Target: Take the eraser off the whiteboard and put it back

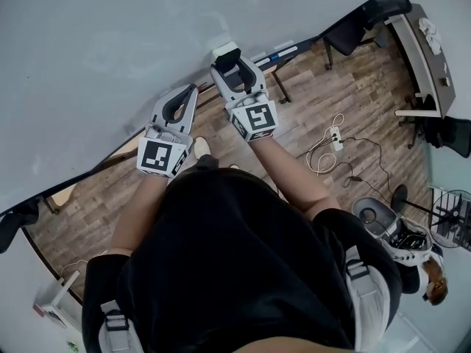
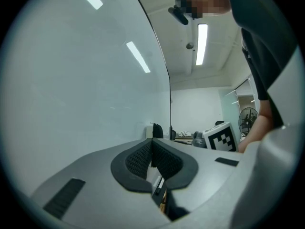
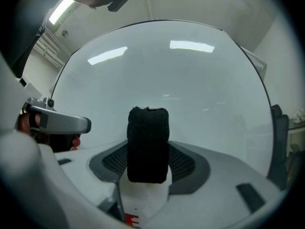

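Observation:
The whiteboard (image 1: 110,50) fills the upper left of the head view. My right gripper (image 1: 235,59) is shut on the eraser (image 1: 224,51), a white block at the board's lower edge. In the right gripper view the eraser's black felt (image 3: 147,144) stands upright between the pads and faces the whiteboard (image 3: 190,80). I cannot tell whether the felt touches the board. My left gripper (image 1: 193,90) hangs just left of the right one, close to the board. Its pads (image 2: 143,156) meet with nothing between them, and the whiteboard (image 2: 71,89) runs along its left side.
A marker tray (image 1: 283,52) runs along the board's lower edge, right of the eraser. Below lies a wooden floor (image 1: 353,94) with a power strip and cables (image 1: 335,140), a black chair (image 1: 368,20), a desk (image 1: 423,50) and a fan (image 1: 450,215).

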Available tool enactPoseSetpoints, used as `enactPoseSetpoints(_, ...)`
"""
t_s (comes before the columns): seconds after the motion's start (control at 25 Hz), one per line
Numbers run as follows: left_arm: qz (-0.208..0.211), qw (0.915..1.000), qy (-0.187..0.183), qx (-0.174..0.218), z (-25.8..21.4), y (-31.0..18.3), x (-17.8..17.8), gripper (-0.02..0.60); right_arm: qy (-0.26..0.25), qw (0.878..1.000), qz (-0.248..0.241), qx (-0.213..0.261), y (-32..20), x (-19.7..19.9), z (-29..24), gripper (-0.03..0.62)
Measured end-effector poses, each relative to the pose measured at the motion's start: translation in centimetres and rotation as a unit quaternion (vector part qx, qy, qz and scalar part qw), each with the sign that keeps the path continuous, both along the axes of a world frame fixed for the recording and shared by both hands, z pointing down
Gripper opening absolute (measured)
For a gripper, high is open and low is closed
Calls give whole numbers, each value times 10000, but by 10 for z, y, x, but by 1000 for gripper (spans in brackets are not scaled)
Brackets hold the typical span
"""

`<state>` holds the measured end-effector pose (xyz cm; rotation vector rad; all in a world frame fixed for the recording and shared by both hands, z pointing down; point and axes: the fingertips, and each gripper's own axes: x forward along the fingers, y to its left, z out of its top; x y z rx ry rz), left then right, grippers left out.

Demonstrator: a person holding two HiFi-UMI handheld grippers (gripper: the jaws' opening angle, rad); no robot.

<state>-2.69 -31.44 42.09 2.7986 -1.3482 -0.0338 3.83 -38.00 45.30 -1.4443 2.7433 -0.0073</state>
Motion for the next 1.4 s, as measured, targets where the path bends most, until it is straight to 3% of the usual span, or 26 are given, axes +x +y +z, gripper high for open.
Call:
enactPoseSetpoints(0.6, -178, 9998, 20, 58, -8, 8, 12, -5, 18, 9994, -325, -132, 22, 28, -11, 265)
enactPoseSetpoints(0.92, -301, 9994, -60, 140, -15, 25, 17, -5, -75, 9981, -606, -126, 48, 44, -42, 264)
enactPoseSetpoints(1.4, -148, 9994, -214, 250, -29, 52, 37, -5, -198, 9932, -1131, -200, 89, 61, -59, 227)
